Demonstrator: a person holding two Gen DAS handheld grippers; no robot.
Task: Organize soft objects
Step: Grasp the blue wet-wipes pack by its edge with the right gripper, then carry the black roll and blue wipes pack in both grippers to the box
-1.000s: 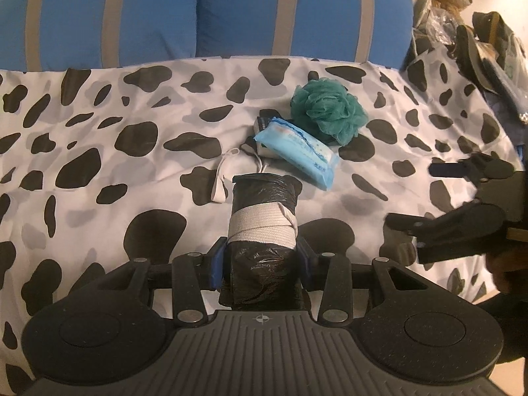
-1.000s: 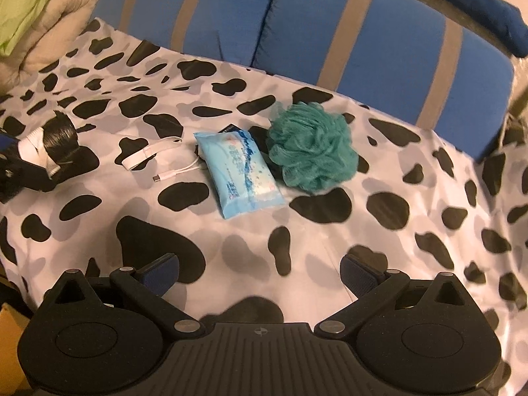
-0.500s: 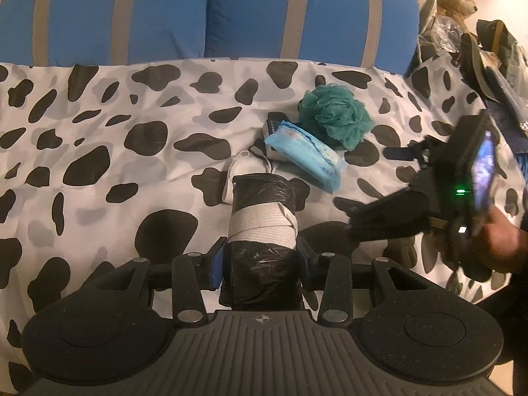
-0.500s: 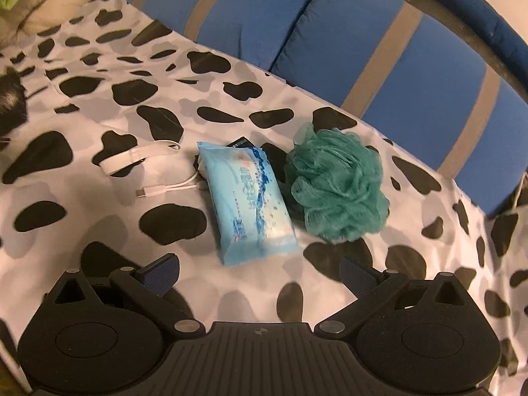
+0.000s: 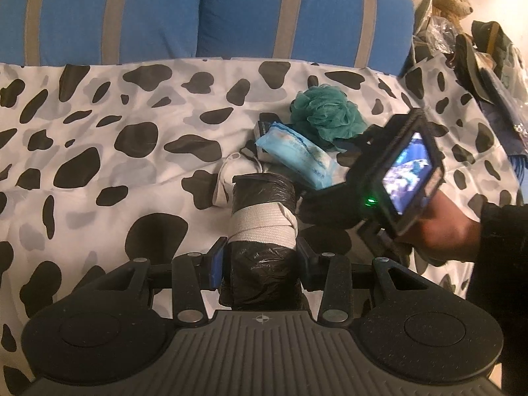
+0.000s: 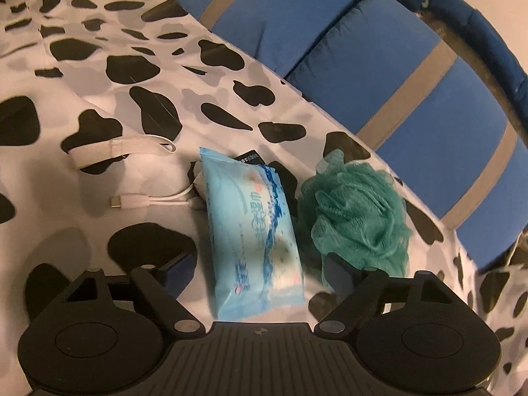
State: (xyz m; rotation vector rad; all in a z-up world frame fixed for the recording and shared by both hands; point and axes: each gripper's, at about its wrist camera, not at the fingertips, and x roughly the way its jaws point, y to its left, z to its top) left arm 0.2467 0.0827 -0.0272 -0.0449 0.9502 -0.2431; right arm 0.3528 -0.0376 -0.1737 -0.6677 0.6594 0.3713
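left gripper (image 5: 260, 260) clamped on black bag roll (image 5: 262, 231) with white band, right gripper (image 6: 260, 274) jaws closing around blue wipes pack (image 6: 254, 231), pads not touching it, pack on spotted sheet (image 6: 99, 198), green loofah (image 6: 359, 221) just beside, white cable (image 6: 145, 202) near

Right hand-held gripper (image 6: 259, 274): jaws closing, wipes pack (image 6: 252, 234) between them, pads not yet pressing. Green loofah (image 6: 358, 221) just right of pack. White cable (image 6: 148, 202) and strap (image 6: 109, 150) left. Cow-print sheet (image 6: 115, 99); blue cushions (image 6: 379, 66) behind.
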